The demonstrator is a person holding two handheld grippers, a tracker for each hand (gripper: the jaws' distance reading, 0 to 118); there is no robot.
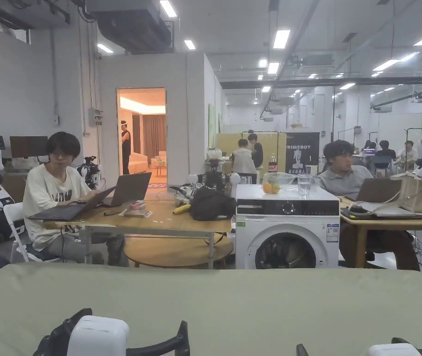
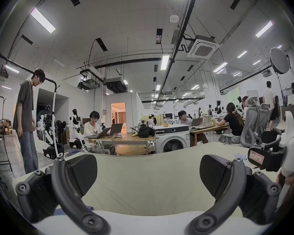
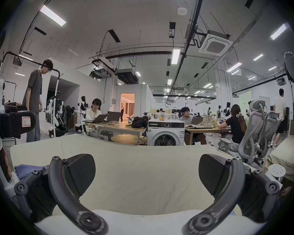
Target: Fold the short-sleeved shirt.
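Risk judged first: bunched or single-layer pickup, caused by reaching for the crumpled blue cloth [image 3: 24,170] without spreading it flat; also snagging of the bench [image 1: 252,296] cover by low jaws. Blue cloth, taken for the shirt, seen heaped at the near left corner of the bench, partly hidden behind gripper hardware. Left gripper [image 2: 148,176] and right gripper [image 3: 146,174] held low and level over the near edge, side by side, pointed toward the far edge. Jaws of both spread wide, holding nothing. Folding judged not yet begun.
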